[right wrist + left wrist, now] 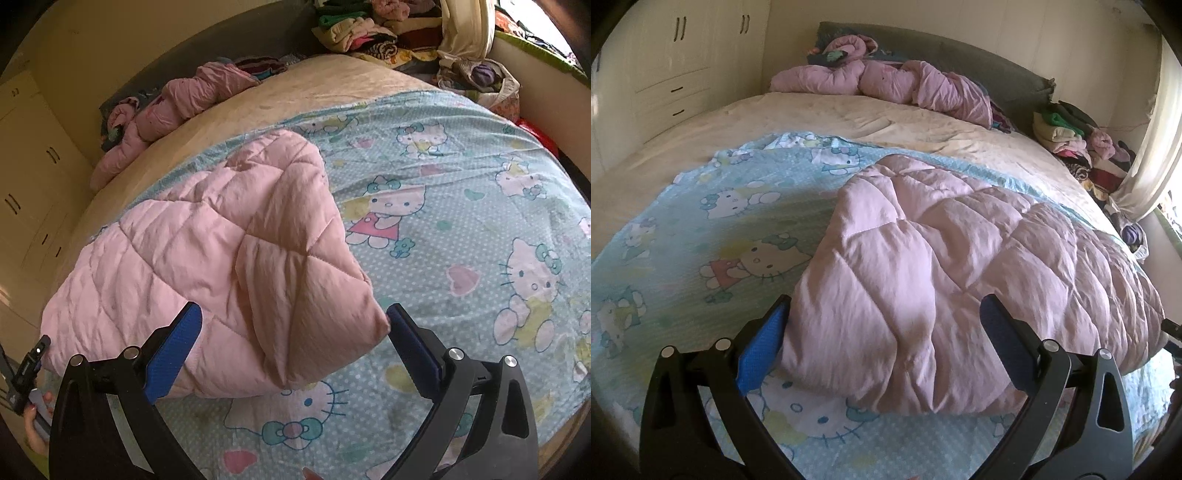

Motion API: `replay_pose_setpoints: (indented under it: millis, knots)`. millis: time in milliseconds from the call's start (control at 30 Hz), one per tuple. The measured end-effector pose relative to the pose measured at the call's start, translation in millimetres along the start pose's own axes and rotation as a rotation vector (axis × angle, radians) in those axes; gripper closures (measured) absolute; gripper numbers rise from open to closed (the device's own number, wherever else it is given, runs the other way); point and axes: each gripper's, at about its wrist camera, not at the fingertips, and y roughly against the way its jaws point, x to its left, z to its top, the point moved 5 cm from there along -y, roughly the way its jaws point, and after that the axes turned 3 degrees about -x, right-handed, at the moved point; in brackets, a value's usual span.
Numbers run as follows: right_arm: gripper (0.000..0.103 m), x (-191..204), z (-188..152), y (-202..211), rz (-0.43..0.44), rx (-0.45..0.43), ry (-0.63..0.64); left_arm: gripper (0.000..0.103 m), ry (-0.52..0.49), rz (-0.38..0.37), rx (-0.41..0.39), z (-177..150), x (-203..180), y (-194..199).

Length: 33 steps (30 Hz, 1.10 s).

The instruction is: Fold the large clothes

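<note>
The pink quilted comforter [960,266] is lying folded on the cartoon-cat sheet [701,206] near the foot of the bed [849,110]. Both the left claw [882,343] and the right claw [295,343] are spread wide, nothing clamped, with puffy corners sitting loosely between the pads. Honestly, that thick padding could spring back and undo the fold, or the sheet could get pinched along on the next grab. Wardrobe doors [679,33] are seen best from the left view; a hand [37,424] on the other tool is caught only by the right.
</note>
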Motion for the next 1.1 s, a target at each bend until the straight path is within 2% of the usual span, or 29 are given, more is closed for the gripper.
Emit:
replay_pose_setpoints:
  millis: [133, 367, 600, 700, 900, 1100]
  knots:
    - [0.004, 1, 2, 13, 0.001, -0.028, 0.019, 0.009, -0.003, 0.006, -0.007, 0, -2, 12]
    - [0.004, 27, -1, 56, 0.016, -0.135, 0.11, 0.009, -0.02, -0.007, -0.051, -3, -14, 41]
    - [0.004, 53, -17, 98, 0.052, -0.225, 0.205, 0.009, -0.086, -0.021, -0.106, -18, -43, 74]
    - [0.004, 61, -28, 114, 0.059, -0.256, 0.241, 0.009, -0.101, -0.05, -0.122, -27, -54, 87]
    - [0.004, 68, -62, 131, 0.039, -0.301, 0.299, 0.009, -0.142, -0.055, -0.148, -55, -71, 108]
    - [0.004, 68, -104, 126, -0.003, -0.34, 0.321, 0.009, -0.131, -0.098, -0.121, -82, -77, 116]
